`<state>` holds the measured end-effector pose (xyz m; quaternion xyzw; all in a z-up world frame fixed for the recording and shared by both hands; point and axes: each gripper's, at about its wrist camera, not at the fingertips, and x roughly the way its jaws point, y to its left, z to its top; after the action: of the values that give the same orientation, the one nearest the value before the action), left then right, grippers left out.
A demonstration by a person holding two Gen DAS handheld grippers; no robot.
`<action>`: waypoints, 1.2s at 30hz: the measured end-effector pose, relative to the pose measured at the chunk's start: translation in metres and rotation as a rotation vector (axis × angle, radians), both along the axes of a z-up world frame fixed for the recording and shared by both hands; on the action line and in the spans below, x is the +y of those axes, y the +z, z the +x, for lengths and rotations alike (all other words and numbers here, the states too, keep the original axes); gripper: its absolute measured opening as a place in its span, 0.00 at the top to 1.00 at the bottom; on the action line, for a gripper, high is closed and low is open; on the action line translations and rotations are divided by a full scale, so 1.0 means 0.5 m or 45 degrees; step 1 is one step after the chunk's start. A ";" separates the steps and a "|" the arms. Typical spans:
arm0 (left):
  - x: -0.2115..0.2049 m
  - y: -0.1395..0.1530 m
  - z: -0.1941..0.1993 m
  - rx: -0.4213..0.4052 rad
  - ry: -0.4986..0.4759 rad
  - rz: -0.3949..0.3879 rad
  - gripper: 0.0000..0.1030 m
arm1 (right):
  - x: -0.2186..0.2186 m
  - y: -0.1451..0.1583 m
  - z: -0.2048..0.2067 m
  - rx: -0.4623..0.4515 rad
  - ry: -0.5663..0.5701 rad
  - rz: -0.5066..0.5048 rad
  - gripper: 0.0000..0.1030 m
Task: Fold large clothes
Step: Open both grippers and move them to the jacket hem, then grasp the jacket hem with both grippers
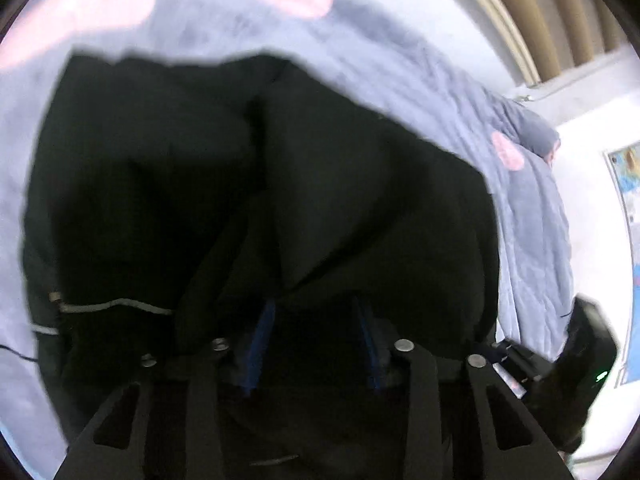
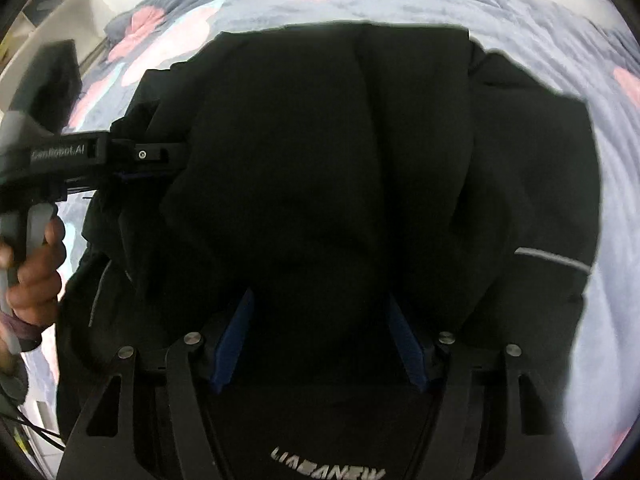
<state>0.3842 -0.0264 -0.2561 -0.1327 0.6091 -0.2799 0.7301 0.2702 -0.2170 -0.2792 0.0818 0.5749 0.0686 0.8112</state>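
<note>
A large black jacket [image 1: 280, 184] with grey reflective strips lies bunched on a blue-grey bedspread [image 1: 400, 60]. It fills the right wrist view too [image 2: 360, 160]. My left gripper [image 1: 316, 304] has its blue pads apart, with black cloth draped over the fingertips. It also shows from the side in the right wrist view [image 2: 160, 156], pushed into the jacket's left edge. My right gripper [image 2: 320, 296] has its blue pads wide apart, and a fold of the jacket covers the tips. A white brand print [image 2: 328, 466] shows below it.
The bedspread [image 2: 520, 28] has pink round patches and stretches around the jacket. A curtain [image 1: 540, 12] and a white wall stand beyond the bed's right side. The right gripper's handle [image 1: 580, 360] shows at the lower right of the left view.
</note>
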 end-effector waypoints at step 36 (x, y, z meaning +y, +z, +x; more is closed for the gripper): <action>0.384 0.145 -0.657 0.035 0.360 0.222 0.50 | -0.205 0.207 -0.655 0.035 -0.529 0.041 0.32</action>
<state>0.0557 0.1655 -0.1835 -0.1571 0.6163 -0.1188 0.7625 -0.0572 -0.3197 -0.1756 0.2124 0.5556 -0.0920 0.7986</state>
